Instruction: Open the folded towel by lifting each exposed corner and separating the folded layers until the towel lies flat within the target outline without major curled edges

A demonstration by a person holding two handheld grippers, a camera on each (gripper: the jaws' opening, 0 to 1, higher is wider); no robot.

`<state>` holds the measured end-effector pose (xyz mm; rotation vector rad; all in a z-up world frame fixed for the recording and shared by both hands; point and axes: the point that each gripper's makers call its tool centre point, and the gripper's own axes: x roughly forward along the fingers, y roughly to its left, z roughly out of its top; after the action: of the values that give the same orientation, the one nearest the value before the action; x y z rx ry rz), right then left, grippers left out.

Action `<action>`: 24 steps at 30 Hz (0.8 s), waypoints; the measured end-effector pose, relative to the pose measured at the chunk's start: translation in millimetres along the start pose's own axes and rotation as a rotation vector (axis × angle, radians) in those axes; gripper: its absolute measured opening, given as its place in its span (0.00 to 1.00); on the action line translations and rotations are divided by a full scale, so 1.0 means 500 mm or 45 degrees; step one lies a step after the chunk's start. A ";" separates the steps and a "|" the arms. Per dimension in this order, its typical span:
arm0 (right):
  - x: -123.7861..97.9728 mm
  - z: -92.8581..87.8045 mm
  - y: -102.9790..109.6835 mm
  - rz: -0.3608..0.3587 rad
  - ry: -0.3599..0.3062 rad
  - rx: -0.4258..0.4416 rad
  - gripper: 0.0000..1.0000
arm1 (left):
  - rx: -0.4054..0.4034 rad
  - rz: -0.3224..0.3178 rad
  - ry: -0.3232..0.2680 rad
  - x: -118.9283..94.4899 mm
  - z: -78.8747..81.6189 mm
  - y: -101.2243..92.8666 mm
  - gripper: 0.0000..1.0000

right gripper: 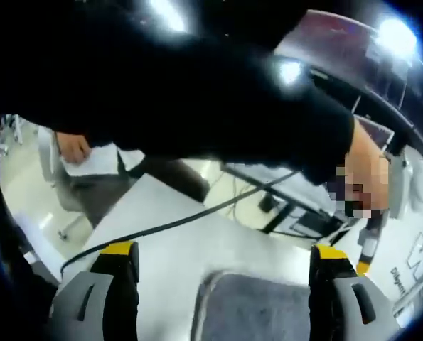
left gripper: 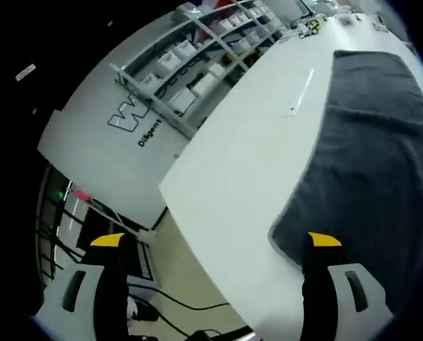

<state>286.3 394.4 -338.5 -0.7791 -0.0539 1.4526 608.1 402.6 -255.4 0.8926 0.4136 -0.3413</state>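
A dark grey towel (left gripper: 367, 156) lies on a white worktop (left gripper: 247, 163), one corner near the worktop's edge. It looks soft, limp and light, best pinched at that exposed corner. The left gripper (left gripper: 218, 245) hovers spread and empty beside that corner; the right gripper (right gripper: 222, 256) is spread and empty above the towel's edge. Shelving with boxes (left gripper: 197, 64) stands beyond

- White desk (left gripper: 239, 177)
- Shelving rack (left gripper: 197, 64) stocked with white boxes
- Black cable (right gripper: 175, 222) running across the desk
- A person's dark sleeve (right gripper: 197, 92)
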 end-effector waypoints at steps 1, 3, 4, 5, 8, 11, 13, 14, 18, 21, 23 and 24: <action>0.003 -0.006 0.002 0.004 0.015 0.012 1.00 | 0.005 0.000 0.005 -0.003 0.000 -0.001 1.00; 0.005 -0.008 0.003 0.006 0.010 0.039 1.00 | 0.018 0.009 0.019 -0.012 -0.001 -0.003 1.00; -0.001 -0.007 -0.001 -0.006 0.006 0.052 1.00 | 0.019 0.011 0.020 -0.014 0.000 -0.003 1.00; -0.008 -0.002 -0.010 -0.026 -0.011 0.063 1.00 | 0.019 0.019 0.017 -0.022 0.004 -0.001 1.00; -0.038 0.013 -0.044 -0.093 -0.051 0.099 1.00 | -0.062 0.024 -0.027 -0.044 0.023 -0.001 1.00; -0.083 0.024 -0.092 -0.164 -0.091 0.149 1.00 | -0.252 0.061 -0.015 -0.067 0.022 0.017 1.00; -0.120 0.025 -0.125 -0.229 -0.102 0.157 1.00 | -0.353 0.068 -0.071 -0.077 0.036 0.030 1.00; -0.144 0.025 -0.143 -0.257 -0.106 0.161 1.00 | -0.393 0.047 -0.139 -0.082 0.054 0.035 1.00; -0.215 0.022 -0.204 -0.328 -0.156 0.230 1.00 | -0.444 0.044 -0.164 -0.108 0.059 0.043 1.00; -0.264 0.006 -0.252 -0.392 -0.168 0.288 1.00 | -0.406 0.075 -0.119 -0.128 0.057 0.037 1.00; -0.305 0.002 -0.280 -0.452 -0.181 0.308 1.00 | -0.401 0.081 -0.126 -0.145 0.065 0.029 1.00; -0.333 -0.005 -0.302 -0.498 -0.186 0.325 1.00 | -0.419 0.079 -0.171 -0.158 0.081 0.025 1.00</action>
<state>390.3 255.8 -195.2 -0.4235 -0.1231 1.1137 553.1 386.4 -186.5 0.5567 0.3062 -0.2647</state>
